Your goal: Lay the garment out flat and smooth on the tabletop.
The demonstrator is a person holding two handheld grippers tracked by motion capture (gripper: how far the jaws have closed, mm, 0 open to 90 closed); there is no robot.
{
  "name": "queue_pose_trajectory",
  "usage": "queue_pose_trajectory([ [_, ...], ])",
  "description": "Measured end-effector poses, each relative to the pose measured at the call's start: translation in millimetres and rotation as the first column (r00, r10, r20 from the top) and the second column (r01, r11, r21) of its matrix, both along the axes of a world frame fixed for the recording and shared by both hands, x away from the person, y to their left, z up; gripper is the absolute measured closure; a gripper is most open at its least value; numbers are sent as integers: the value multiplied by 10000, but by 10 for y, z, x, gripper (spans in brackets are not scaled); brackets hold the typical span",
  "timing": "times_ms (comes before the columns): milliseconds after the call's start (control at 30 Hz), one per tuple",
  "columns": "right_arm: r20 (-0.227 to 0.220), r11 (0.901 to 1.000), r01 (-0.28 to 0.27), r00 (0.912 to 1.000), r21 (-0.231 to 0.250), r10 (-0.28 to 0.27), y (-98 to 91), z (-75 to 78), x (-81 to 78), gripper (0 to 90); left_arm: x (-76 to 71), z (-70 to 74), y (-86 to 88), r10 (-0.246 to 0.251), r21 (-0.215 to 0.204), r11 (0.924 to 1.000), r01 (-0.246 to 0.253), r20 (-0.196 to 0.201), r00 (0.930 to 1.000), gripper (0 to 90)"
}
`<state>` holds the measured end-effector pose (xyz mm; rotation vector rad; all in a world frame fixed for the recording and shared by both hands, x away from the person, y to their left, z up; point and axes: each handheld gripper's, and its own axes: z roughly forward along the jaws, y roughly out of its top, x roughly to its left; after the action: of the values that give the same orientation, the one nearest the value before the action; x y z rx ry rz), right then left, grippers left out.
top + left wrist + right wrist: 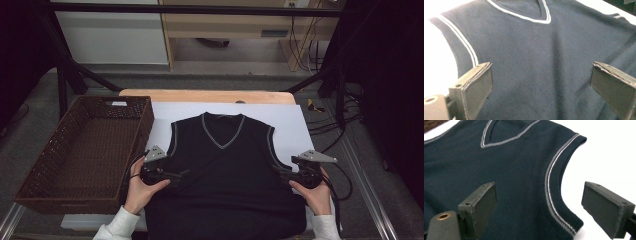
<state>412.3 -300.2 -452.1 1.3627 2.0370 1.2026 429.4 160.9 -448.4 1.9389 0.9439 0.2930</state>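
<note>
We wear pale, off-white knit sleeves with ribbed cuffs, at the lower left and lower right of the high view. The left gripper and the right gripper we carry are black, each topped by a grey three-cornered plate, with a dark cable trailing. In the gripper views the jaws are flat black blocks with small screw holes; a brass-ringed hole sits at lower left.

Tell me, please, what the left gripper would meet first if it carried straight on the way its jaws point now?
Most likely the dark vest: the left gripper, jaws open, points across its chest towards the V-neck trim. How high it rides above the fabric is unclear.
</note>
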Motion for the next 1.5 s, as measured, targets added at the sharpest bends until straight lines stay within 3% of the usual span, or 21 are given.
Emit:
queue_pose_trajectory([
  [400,175,9999,-41,9998,161,38,35,66,122,133,208,50,-56,310,62,9995,-310,99,9995,43],
  [1100,229,9999,62,9997,150,-66,39,93,53,87,752,44,-96,1342,260,9907,-1338,-157,9908,36],
  [1500,185,10000,8,9998,9,-8,37,95,35,71,1028,-18,-111,2201,633,9739,-2179,-301,9750,40],
])
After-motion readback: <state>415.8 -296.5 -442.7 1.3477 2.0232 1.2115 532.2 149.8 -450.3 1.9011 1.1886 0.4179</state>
